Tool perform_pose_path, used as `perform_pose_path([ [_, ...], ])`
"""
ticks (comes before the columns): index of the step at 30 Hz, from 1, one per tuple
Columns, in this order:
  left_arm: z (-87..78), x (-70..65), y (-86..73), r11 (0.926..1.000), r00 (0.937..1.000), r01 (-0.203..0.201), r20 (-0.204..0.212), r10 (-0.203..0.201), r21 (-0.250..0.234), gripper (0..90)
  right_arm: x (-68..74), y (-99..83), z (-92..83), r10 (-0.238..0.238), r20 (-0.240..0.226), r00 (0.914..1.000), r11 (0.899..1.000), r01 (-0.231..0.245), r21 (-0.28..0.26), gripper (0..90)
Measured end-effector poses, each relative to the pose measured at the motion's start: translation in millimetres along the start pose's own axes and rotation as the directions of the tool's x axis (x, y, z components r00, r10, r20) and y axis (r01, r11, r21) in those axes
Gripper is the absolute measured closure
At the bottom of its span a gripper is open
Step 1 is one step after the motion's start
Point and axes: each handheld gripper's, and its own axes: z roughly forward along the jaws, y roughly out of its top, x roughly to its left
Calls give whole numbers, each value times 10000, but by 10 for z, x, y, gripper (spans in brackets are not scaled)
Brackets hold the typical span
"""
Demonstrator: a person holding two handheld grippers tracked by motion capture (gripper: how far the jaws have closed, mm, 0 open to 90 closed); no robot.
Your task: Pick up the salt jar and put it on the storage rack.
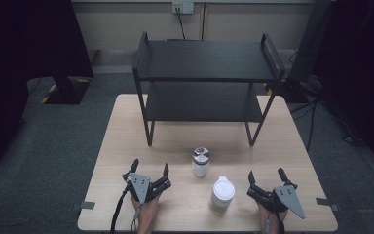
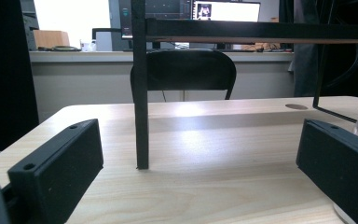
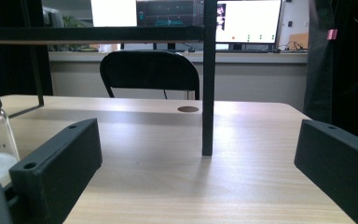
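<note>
Left tool [image 1: 149, 169] and right tool [image 1: 266, 175]: both spread wide, nothing gripped, resting on the counter [image 1: 126, 141]. Two jars sit between them: silver-lid jar [image 1: 200, 162] ahead, white-lid jar [image 1: 222, 194] just beside the right tool.

The counter [image 1: 126, 146] was pale wood with a fine grain. On it stood a black two-tier rack [image 1: 207, 61]. The jar [image 1: 200, 163] was clear glass with a silver lid and white contents; the cup [image 1: 222, 194] had a white lid. Both claws, left [image 1: 150, 168] and right [image 1: 266, 174], were black with grey plates. The carpet [image 1: 53, 146] was grey.
</note>
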Motion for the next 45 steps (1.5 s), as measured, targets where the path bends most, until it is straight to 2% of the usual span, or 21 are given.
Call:
perform_pose_path([
  [1, 1, 18, 3, 10000, 9999, -41, 130, 41, 17, 0, 9, 2, 1, -16, 40, 10000, 10000, 16, 13, 0],
  [4, 2, 20, 4, 10000, 9998, -61, 170, 61, 18, 0, 17, 0, 0, -22, 88, 10000, 10000, 22, 1, 0],
  [6, 6, 39, -7, 9998, 9990, 209, 395, -207, -50, 0, 25, 0, -1, -33, 127, 9999, 10000, 33, 2, 0],
  [9, -6, 53, 32, 9977, 9935, 643, 957, -620, -212, 0, 28, 1, -1, -43, 143, 9999, 10000, 42, 7, 0],
  [12, 22, 36, 136, 9977, 9880, 548, 1469, -484, -395, 0, 28, 1, -1, -40, 145, 9999, 10000, 40, 6, 0],
  [14, 68, 38, 232, 9969, 9810, 647, 1858, -553, -448, 0, 31, 1, -2, -37, 162, 9999, 10000, 37, 4, 0],
  [15, 86, 4, 268, 9966, 9818, 615, 1831, -506, -545, 0, 31, 1, -2, -38, 158, 9999, 10000, 38, 5, 0],
  [16, 105, -25, 302, 9952, 9810, 756, 1835, -632, -614, 0, 31, 1, -3, -37, 156, 9999, 10000, 37, 5, 0],
  [18, 158, -28, 425, 9901, 9678, 1375, 2165, -1285, -271, 0, 29, 1, -2, -37, 149, 9999, 10000, 37, 5, 0],
  [19, 179, -53, 464, 9889, 9643, 1468, 2261, -1377, -239, 0, 27, 1, -2, -34, 135, 9999, 10000, 34, 4, 0],
  [24, 308, -170, 568, 9910, 9465, 1329, 2983, -1232, -125, 2, 16, 0, -3, -31, 68, 10000, 10000, 31, 0, 0],
  [27, 365, -233, 585, 9935, 9415, 1134, 3197, -1062, -39, 5, 14, -1, -4, -24, 50, 10000, 10000, 24, -7, 0],
  [34, 420, -268, 579, 9939, 9253, 1099, 3641, -1059, 99, 34, 9, -1, -4, -22, 21, 10000, 10000, 22, -5, 0],
  [35, 411, -280, 573, 9956, 9255, 932, 3682, -892, 68, 42, 8, 0, -4, -24, 17, 10000, 10000, 24, -3, 0],
  [38, 406, -286, 569, 9956, 9249, 929, 3695, -894, 85, 42, 8, 1, -4, -27, 18, 10000, 10000, 27, 3, 0],
  [42, 417, -321, 551, 9980, 9289, 624, 3655, -603, 60, 42, 10, 1, -4, -26, 23, 10000, 10000, 26, 2, 0],
  [45, 457, -360, 501, 9987, 9312, 422, 3609, -501, 299, 42, 11, 1, -4, -27, 28, 10000, 10000, 27, 4, 0],
])
